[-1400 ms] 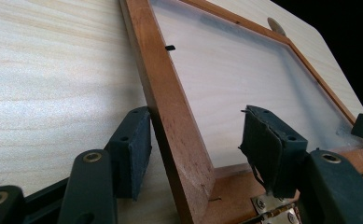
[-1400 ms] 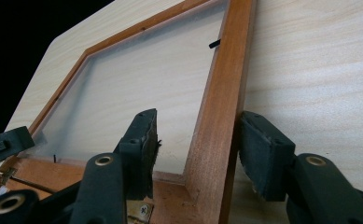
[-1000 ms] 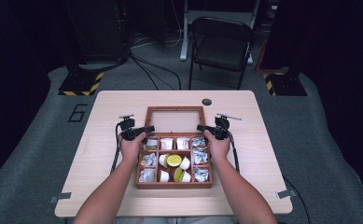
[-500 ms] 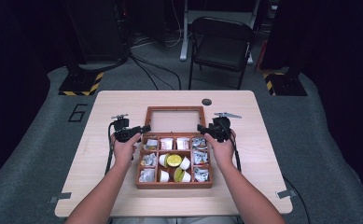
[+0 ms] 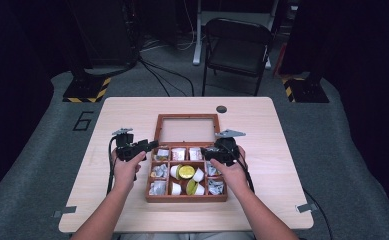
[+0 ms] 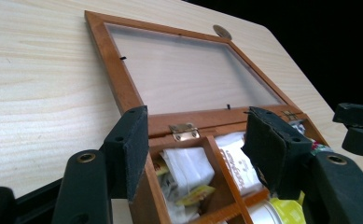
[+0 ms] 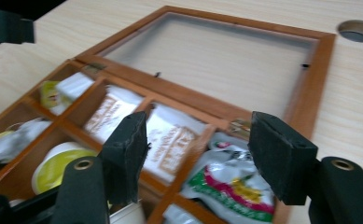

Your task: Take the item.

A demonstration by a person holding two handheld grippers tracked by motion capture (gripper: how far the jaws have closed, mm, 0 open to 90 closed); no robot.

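Two hand-held grippers are hovering at the back corners of an open wooden tea box (image 5: 186, 198), which is sitting near the middle of the light wooden table (image 5: 282, 125), towards the person's edge. Its glass-paned lid (image 5: 187, 129) is lying folded back flat on the table behind the compartments, joined by a brass hinge (image 6: 184, 131).

The left gripper (image 5: 149, 146) is sitting just beside the box's rear left corner. In the left gripper view its jaws are standing apart, straddling that corner without the pads pressing on it; nothing is being held.

The right gripper (image 5: 208, 152) is hanging over the rear right compartment. Its jaws have just been opening, and in the right gripper view they are standing apart above the contents with nothing gripped between them.

The nine compartments are holding white tea sachets (image 7: 111, 112), a crinkled foil packet with a red and green print (image 7: 230, 184) in the rear right cell, and small white cups, one with a yellow-green lid (image 5: 185, 171) in the centre cell.

A round cable port (image 5: 221, 109) is sitting in the table near its far edge, well apart from the box. A black folding chair (image 5: 237, 47) is standing beyond the table.
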